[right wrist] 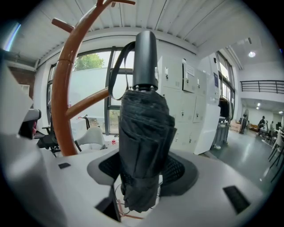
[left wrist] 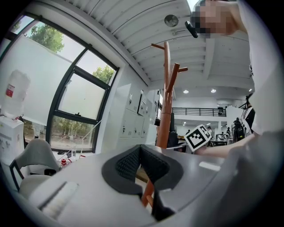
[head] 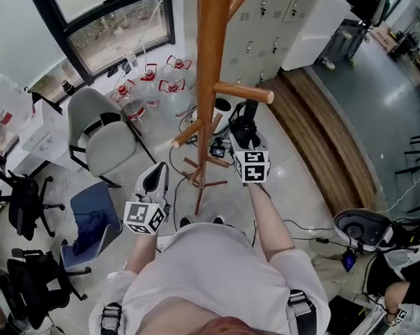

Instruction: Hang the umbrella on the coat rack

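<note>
Your right arm is stretched out straight in front of you, the forearm running toward the coat rack [head: 207,73]. Your right gripper [head: 245,132] sits at the end of it, close against the rack's post and just under one of its pegs [head: 243,92]. The gripper tips a little downward, with its marker cube facing up at you.

Its jaws are clamped on the folded black umbrella [right wrist: 144,133], one textured pad pressing into the rolled fabric on each side. The umbrella stands upright in that grip. Its smooth handle [right wrist: 145,57] is at the top and its lower end hangs below the pads. A thin strap loop [right wrist: 116,73] hangs off the handle on the side facing the rack, right by the tip of a peg. You cannot tell from here whether the loop touches that peg.

Your left arm is bent at the elbow and kept in near your body. Your left gripper [head: 155,174] is held level, short of the coat rack and off to the left of its base. Its pads are pressed together with nothing between them, and it points toward the rack's post.
</note>
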`<move>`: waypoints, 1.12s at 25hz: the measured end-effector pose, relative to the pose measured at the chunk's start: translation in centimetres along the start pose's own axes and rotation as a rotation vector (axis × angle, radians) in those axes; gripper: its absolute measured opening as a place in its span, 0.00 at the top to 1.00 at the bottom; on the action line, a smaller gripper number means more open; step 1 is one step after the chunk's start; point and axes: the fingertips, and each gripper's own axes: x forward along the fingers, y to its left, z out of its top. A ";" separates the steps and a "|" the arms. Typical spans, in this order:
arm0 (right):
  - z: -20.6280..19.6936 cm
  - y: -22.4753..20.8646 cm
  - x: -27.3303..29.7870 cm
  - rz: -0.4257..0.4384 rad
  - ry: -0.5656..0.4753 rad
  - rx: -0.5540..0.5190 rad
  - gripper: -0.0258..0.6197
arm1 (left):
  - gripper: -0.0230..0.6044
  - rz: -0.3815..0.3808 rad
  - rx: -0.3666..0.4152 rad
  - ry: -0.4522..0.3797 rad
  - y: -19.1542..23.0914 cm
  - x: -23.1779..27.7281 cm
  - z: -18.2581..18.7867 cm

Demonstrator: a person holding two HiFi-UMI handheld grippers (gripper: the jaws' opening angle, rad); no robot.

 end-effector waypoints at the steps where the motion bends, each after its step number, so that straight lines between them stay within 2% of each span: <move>1: 0.1 0.0 0.5 0.003 0.002 0.003 0.57 | 0.95 0.000 -0.001 0.002 0.0 0.0 -0.1; 16: 1.9 2.4 4.1 0.046 0.013 -0.017 0.57 | 0.95 -0.005 -0.002 0.018 -0.2 0.2 -0.4; 28: 1.2 3.6 1.5 0.079 0.005 -0.024 0.57 | 0.95 -0.019 -0.004 0.019 -0.5 0.3 -0.7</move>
